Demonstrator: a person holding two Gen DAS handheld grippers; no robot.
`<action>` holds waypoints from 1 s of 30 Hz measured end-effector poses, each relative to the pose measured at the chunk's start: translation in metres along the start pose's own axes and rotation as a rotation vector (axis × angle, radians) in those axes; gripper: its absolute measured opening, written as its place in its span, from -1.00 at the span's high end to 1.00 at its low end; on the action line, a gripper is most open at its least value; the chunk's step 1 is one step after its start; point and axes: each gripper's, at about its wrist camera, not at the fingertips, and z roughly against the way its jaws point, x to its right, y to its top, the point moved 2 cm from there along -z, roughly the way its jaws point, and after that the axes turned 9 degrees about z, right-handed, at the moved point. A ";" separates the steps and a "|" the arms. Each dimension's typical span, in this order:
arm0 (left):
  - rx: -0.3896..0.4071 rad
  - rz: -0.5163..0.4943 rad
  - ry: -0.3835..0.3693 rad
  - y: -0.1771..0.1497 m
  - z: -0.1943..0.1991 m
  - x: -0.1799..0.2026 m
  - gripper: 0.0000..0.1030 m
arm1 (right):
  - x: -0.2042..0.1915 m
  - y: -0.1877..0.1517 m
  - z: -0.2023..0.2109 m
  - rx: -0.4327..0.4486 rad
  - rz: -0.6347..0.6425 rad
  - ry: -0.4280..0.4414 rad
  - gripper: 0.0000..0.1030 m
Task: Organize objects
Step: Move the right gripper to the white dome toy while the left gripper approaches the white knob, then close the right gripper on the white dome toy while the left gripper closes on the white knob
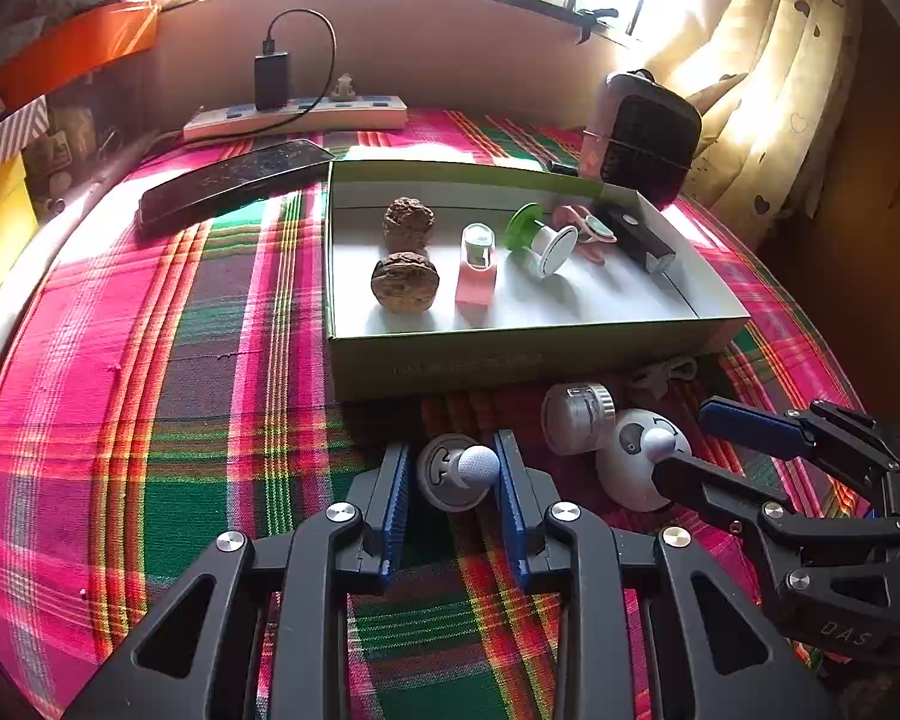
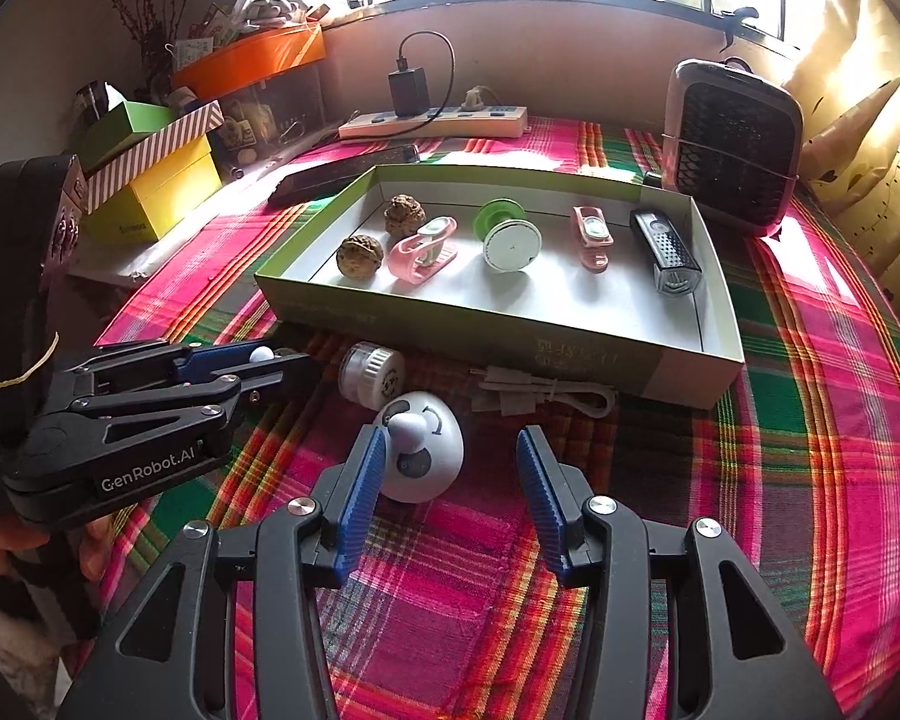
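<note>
On the plaid cloth in front of the green cardboard box (image 1: 510, 360), my left gripper (image 1: 453, 480) is shut on a small grey disc with a white ball knob (image 1: 459, 471). The right wrist view shows that white ball (image 2: 262, 354) between the left gripper's (image 2: 288, 363) fingers. My right gripper (image 2: 450, 438) stands open around a white egg-shaped gadget with a knob (image 2: 417, 456); the left pad is beside it and the right pad is well apart. A small white cylinder (image 2: 371, 373) lies between the gadget and the box. Inside the box are two walnuts (image 1: 405, 282), pink clips, a green-and-white spool (image 1: 540, 240) and a black lamp (image 2: 666, 249).
A coiled white cable (image 2: 546, 396) lies against the box front. Behind the box are a black phone (image 1: 234, 180), a power strip (image 1: 294, 117) with a charger, and a small heater (image 2: 732, 147). Stacked boxes (image 2: 150, 180) line the left edge, and a curtain hangs at the right.
</note>
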 end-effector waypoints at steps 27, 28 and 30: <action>0.003 0.026 -0.010 0.000 0.001 -0.009 0.55 | -0.006 0.005 -0.021 -0.036 -0.004 0.002 0.09; 0.003 0.026 -0.010 0.000 0.002 -0.010 0.55 | -0.006 0.005 -0.021 -0.035 -0.005 0.002 0.09; 0.003 0.026 -0.010 0.000 0.002 -0.010 0.55 | -0.007 0.006 -0.021 -0.035 -0.003 0.002 0.09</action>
